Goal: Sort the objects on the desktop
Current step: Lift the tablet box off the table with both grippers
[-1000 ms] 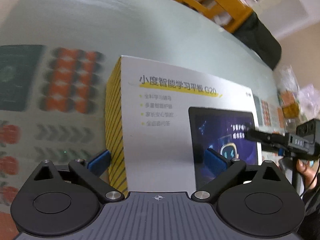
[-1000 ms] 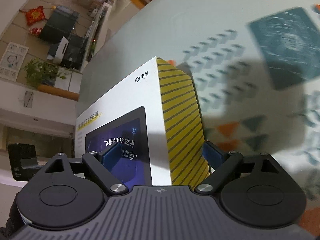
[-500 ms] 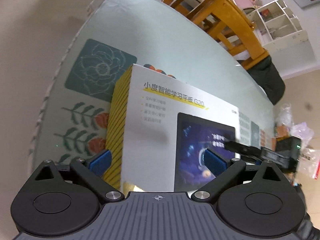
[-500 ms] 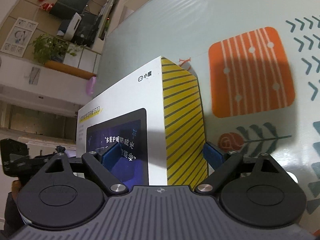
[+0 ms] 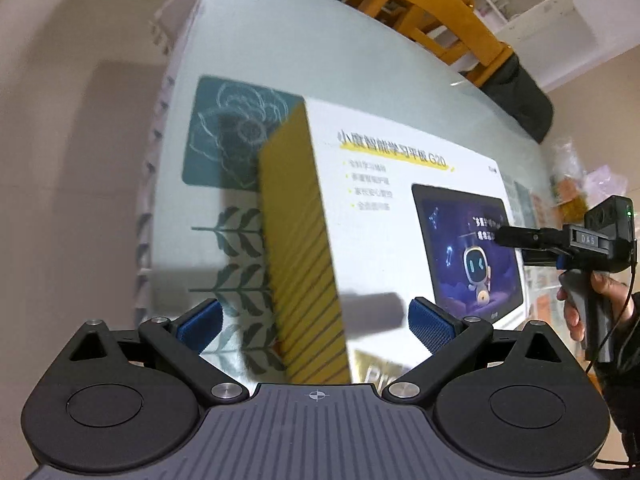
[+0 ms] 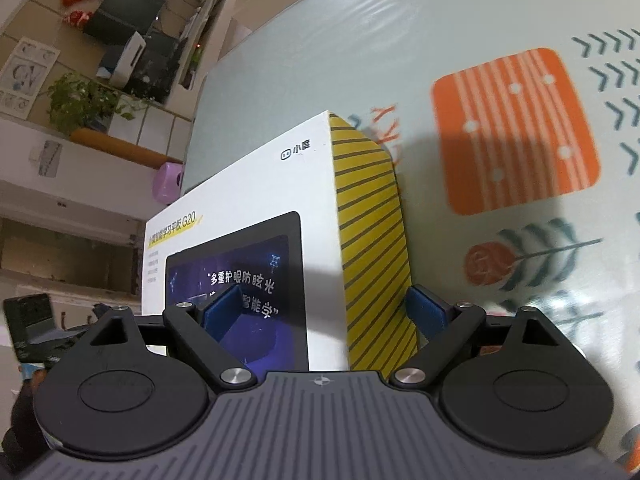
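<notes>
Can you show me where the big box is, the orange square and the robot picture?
box (image 6: 248, 184), right wrist view, on its white front.
orange square (image 6: 516, 132), right wrist view, middle of the striped patch on the tablecloth.
robot picture (image 5: 476, 266), left wrist view, the robot's face printed on the box.

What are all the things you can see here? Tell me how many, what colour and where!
Tablet box: one, white with yellow striped ends, between both grippers' fingers.
Table: one, pale green with flower and leaf patterns, under the box.
Chair: one, orange wood, far side of table.
Potted plant: one, green, on a counter.
Left gripper: one, black with blue pads, straddling the box's near end.
Right gripper: one, black with blue pads, astride the other end.
Hand: one, holding the right gripper's handle.
</notes>
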A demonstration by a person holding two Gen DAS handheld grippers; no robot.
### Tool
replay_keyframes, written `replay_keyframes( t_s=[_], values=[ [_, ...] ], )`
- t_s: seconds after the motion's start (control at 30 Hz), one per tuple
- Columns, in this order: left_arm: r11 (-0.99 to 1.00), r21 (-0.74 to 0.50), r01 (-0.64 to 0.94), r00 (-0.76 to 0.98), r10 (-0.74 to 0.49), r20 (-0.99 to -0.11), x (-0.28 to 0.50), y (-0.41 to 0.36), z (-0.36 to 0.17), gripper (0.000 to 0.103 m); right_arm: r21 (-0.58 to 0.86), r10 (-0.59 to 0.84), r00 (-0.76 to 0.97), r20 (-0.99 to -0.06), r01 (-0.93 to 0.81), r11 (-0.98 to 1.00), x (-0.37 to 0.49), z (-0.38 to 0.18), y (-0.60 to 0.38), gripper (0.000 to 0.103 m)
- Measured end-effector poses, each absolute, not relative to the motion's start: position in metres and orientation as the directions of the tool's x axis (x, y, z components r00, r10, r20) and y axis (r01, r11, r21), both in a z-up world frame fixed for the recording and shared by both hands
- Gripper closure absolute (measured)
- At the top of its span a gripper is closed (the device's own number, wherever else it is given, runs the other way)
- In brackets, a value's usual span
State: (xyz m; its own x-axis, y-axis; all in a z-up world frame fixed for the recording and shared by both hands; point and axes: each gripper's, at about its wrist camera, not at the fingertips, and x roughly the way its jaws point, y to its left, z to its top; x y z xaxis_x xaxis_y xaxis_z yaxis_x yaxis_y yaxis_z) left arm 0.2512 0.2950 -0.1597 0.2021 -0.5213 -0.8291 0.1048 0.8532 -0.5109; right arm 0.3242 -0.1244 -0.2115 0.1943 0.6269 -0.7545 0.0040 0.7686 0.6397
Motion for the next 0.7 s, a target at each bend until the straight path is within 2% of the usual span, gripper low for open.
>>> replay_keyframes(
  t_s=[0.33,0.7],
  values=[
    [0.765,-0.633,0.118,0.205,-0.643,-0.738,0.262,0.345,-0.179,0.0,0.634,0.623,0.191,-0.758,-0.005,0.773,0.316,-0.207,-0.075,0.0],
    [0.754,-0.647,0.113,0.211,-0.654,-0.726,0.273,0.386,-0.185,0.0,0.641,0.634,0.187,-0.75,-0.032,0.767,0.308,-0.205,-0.033,0.0]
  ],
)
